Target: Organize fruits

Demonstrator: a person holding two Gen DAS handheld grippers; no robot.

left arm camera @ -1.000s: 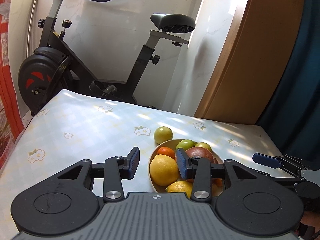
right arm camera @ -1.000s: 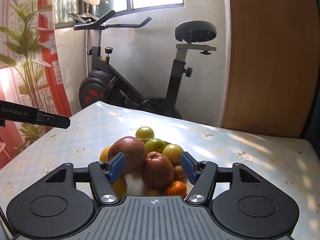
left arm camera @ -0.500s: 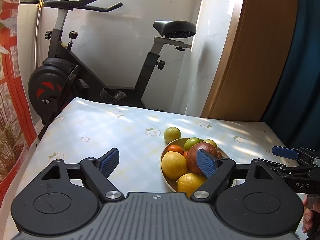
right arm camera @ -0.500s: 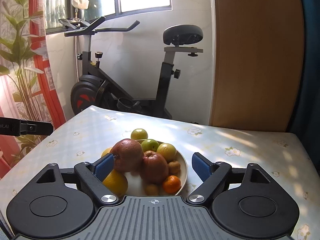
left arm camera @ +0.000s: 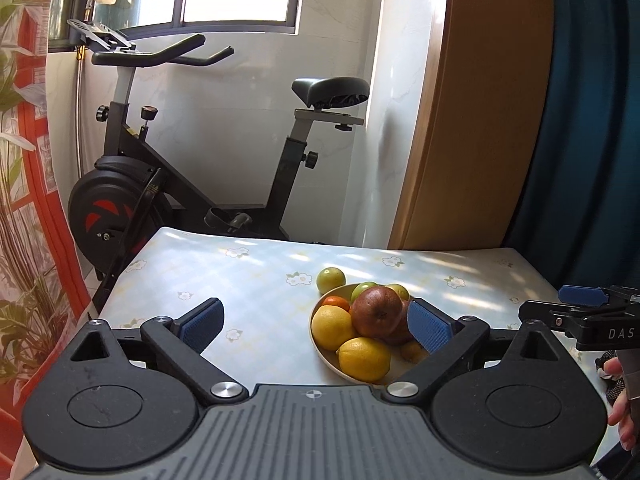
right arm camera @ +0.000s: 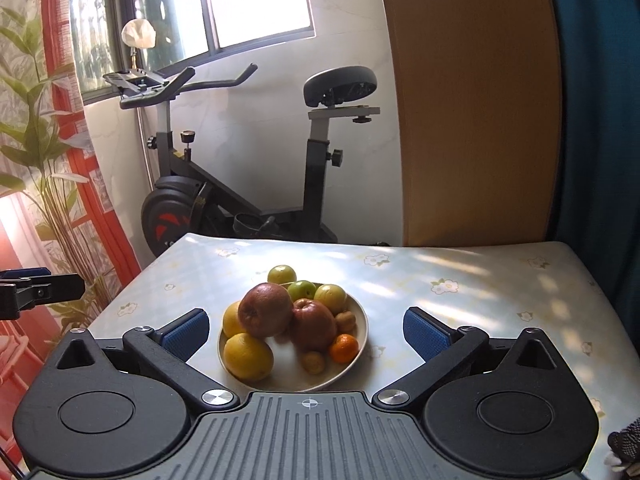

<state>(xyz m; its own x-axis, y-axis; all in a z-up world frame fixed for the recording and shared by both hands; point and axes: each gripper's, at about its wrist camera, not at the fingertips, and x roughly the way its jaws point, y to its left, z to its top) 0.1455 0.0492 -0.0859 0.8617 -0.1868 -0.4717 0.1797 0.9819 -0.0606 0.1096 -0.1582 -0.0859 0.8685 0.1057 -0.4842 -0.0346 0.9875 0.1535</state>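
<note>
Fingers of both grippers stand spread as wide as they go, having just been opening, and neither pair holds anything: the left gripper (left arm camera: pixel 316 324) shows bare worktop and part of the bowl between its blue pads, the right gripper (right arm camera: pixel 306 330) frames the whole bowl from above and behind.

Largest first, the worktop (right arm camera: pixel 460 284) with its flowered cover carries one pale bowl (right arm camera: pixel 358 344) set about midway between its left and right edges. Piled in it are two big russet fruits (right arm camera: pixel 266 310), touching each other at the top of the heap, two yellow citrus (right arm camera: pixel 248 356) on the near left, green and yellow-green fruits at the back, a mandarin (right arm camera: pixel 344 348) and small brownish ones near the right rim. One green fruit (right arm camera: pixel 282 275) sits on the worktop just behind the bowl's far rim.

That stray fruit looks like the piece left to gather. Reaching it well likely means passing over the heap without grazing the top fruits, which could roll, then closing gently on its widest part.
</note>
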